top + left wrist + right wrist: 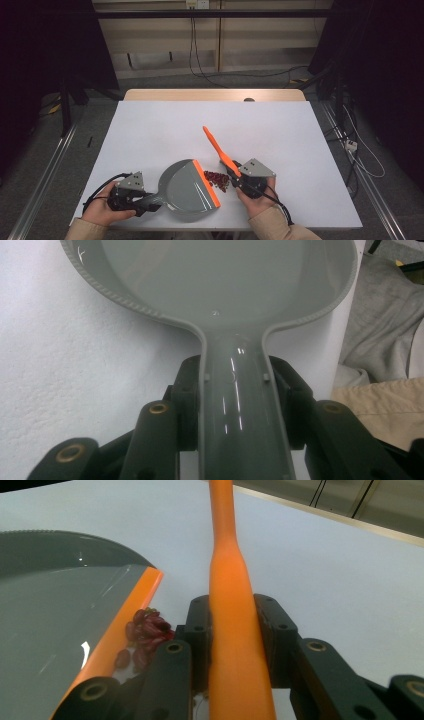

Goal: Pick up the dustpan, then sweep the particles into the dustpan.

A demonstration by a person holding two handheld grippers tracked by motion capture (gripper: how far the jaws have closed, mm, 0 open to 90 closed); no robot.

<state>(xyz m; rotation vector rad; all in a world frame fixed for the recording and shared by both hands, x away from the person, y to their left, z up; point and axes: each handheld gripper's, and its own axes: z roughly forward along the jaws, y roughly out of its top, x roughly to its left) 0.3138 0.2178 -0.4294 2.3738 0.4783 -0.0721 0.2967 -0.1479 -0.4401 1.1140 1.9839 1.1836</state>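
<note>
We clamp the left gripper (150, 202) on the grey dustpan (186, 188) handle, its orange lip against the red bits (217, 179), while the right gripper (235, 177) clamps the orange brush (218, 146) to sweep them in

The high view looks forward and down from above the person's side, taking in the whole white surface (280, 130). The left gripper view sits low and very close, facing along the grey dustpan (235, 285) handle. The right gripper view, equally close, faces along the orange brush handle (230, 605). Both gripper views share the dustpan with the high view.
</note>
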